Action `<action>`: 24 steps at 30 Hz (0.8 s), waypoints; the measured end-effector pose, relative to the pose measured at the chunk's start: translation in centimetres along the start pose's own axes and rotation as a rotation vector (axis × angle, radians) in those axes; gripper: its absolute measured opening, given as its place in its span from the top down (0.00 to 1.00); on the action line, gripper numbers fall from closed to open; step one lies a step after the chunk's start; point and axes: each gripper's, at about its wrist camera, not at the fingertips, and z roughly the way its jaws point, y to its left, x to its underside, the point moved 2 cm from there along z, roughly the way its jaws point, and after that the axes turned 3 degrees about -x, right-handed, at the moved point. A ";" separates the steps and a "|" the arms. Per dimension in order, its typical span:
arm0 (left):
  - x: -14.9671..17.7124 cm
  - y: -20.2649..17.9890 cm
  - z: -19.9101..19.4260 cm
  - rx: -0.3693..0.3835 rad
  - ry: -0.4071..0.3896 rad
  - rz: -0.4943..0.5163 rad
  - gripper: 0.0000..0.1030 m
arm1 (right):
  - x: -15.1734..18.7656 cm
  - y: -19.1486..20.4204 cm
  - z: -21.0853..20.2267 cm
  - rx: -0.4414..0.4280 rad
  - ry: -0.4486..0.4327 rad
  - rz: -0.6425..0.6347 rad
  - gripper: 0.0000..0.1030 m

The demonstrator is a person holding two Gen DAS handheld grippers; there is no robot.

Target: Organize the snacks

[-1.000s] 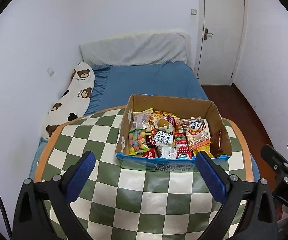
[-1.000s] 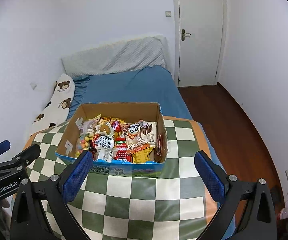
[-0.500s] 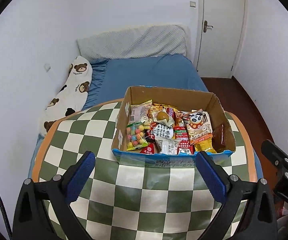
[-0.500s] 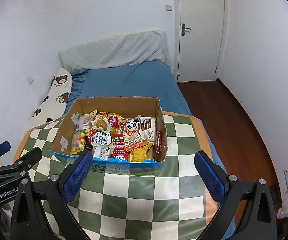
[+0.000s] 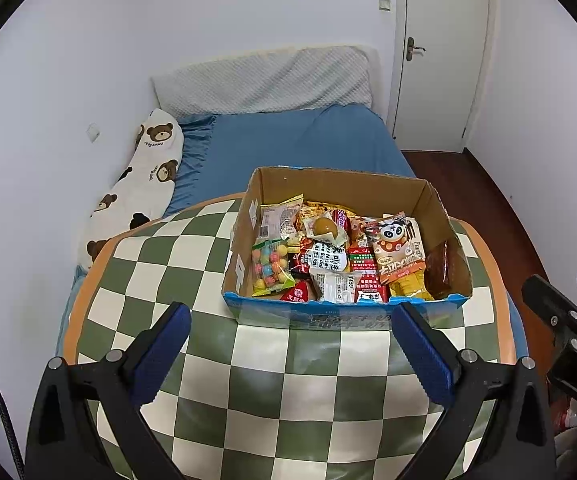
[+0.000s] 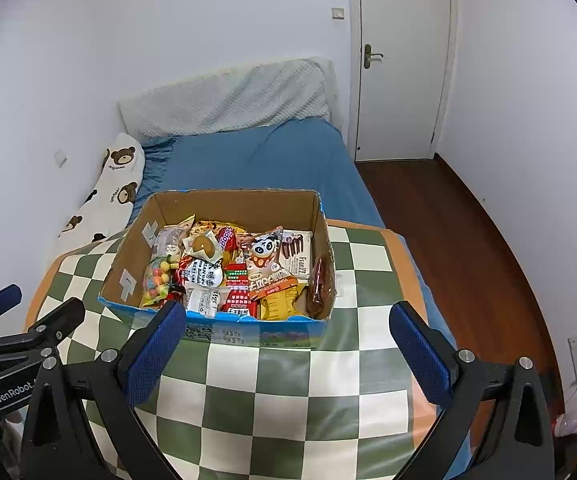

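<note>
A cardboard box (image 5: 340, 188) with a blue front edge stands on the green-and-cream checked table (image 5: 248, 392). It holds several snack packets, among them a panda-print pack (image 5: 396, 248) and a bag of coloured candy balls (image 5: 270, 266). My left gripper (image 5: 294, 352) is open, hovering above the table just in front of the box. My right gripper (image 6: 288, 348) is also open with nothing between its fingers, in front of the same box (image 6: 232, 204). The panda pack (image 6: 266, 260) lies near the box's right side.
A bed with a blue sheet (image 5: 288, 144) lies behind the table, with a bear-print pillow (image 5: 144, 184) along the left wall. A white door (image 6: 402, 60) and wooden floor (image 6: 468, 240) are to the right. The other gripper shows at each view's edge.
Both cameras have risen and tilted a little, so the box and table sit slightly lower and farther in view. Both grippers stay open.
</note>
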 end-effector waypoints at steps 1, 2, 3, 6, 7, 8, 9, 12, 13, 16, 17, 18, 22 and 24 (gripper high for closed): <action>0.0 -0.1 0.0 0.000 0.001 0.003 0.00 | 0.0 0.0 0.0 0.000 0.001 -0.001 0.00; 0.1 -0.1 0.0 0.001 0.002 0.004 0.00 | 0.1 0.0 0.0 0.000 0.002 0.000 0.00; 0.2 -0.1 -0.1 0.001 0.002 0.006 0.00 | 0.1 -0.1 0.0 0.000 0.003 0.000 0.00; 0.2 -0.2 -0.1 0.002 0.004 0.005 0.00 | 0.3 -0.3 0.0 0.002 0.005 0.001 0.00; 0.3 -0.1 -0.1 0.004 0.004 0.005 0.00 | 0.3 -0.3 0.0 0.001 0.006 0.001 0.00; 0.3 -0.1 -0.1 0.004 0.003 0.004 0.00 | 0.3 -0.3 0.0 0.000 0.007 0.002 0.00; 0.3 -0.2 -0.1 0.005 0.002 0.007 0.00 | 0.3 -0.3 0.0 0.001 0.005 0.001 0.00; 0.3 -0.1 -0.1 0.004 0.000 0.007 0.00 | 0.3 -0.4 0.0 0.001 0.003 0.002 0.00; 0.3 -0.2 -0.2 0.006 0.000 0.008 0.00 | 0.3 -0.4 -0.1 0.002 0.001 0.002 0.00; 0.2 -0.3 -0.3 0.005 -0.005 0.007 0.00 | 0.3 -0.4 -0.1 0.002 -0.001 0.003 0.00; 0.1 -0.3 -0.4 0.003 -0.007 0.008 0.00 | 0.3 -0.4 -0.2 0.003 -0.002 0.004 0.00; 0.1 -0.3 -0.5 0.003 -0.011 0.009 0.00 | 0.3 -0.4 -0.2 0.004 -0.002 0.004 0.00; -0.1 -0.5 -0.8 0.004 -0.020 0.012 0.00 | 0.4 -0.5 -0.3 0.001 -0.003 0.012 0.00; -0.2 -0.5 -0.9 0.002 -0.025 0.012 0.00 | 0.3 -0.5 -0.3 -0.001 -0.003 0.014 0.00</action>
